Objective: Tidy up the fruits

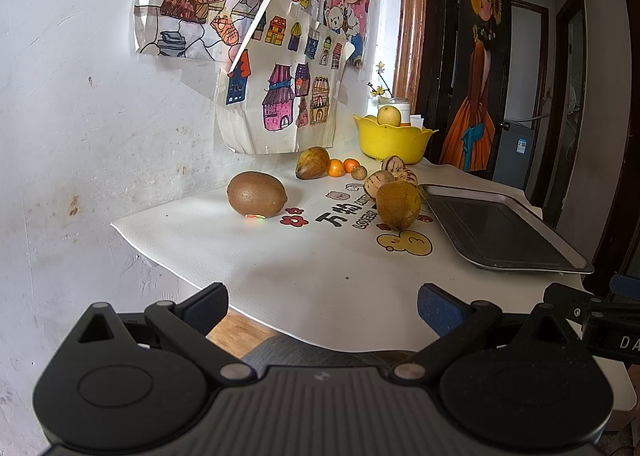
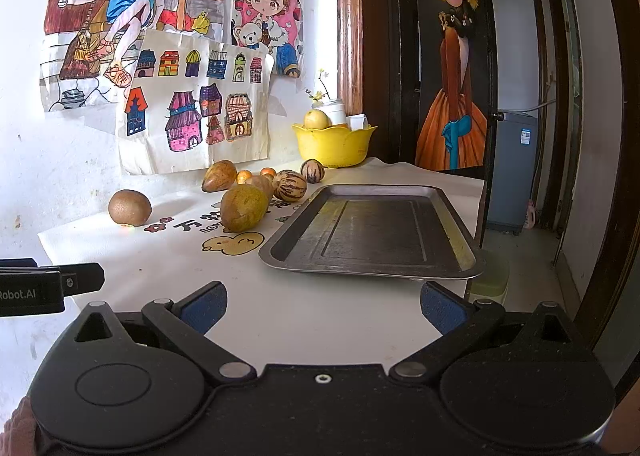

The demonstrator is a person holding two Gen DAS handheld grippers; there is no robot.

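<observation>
A brown kiwi (image 1: 257, 193) (image 2: 130, 207) lies at the left of the white mat. A green-brown pear (image 1: 398, 204) (image 2: 244, 207) stands near the middle, with a second pear (image 1: 312, 162) (image 2: 218, 175), striped melons (image 1: 379, 180) (image 2: 290, 185) and small oranges (image 1: 336, 168) behind it. An empty dark metal tray (image 1: 500, 230) (image 2: 372, 230) lies at the right. My left gripper (image 1: 322, 306) and right gripper (image 2: 323, 306) are both open and empty, held at the table's near edge, well short of the fruit.
A yellow bowl (image 1: 390, 142) (image 2: 334, 146) with a pale fruit in it stands at the back by a white jar. Children's drawings hang on the wall behind. The table's right edge drops to a doorway. The other gripper's body shows at each frame's side.
</observation>
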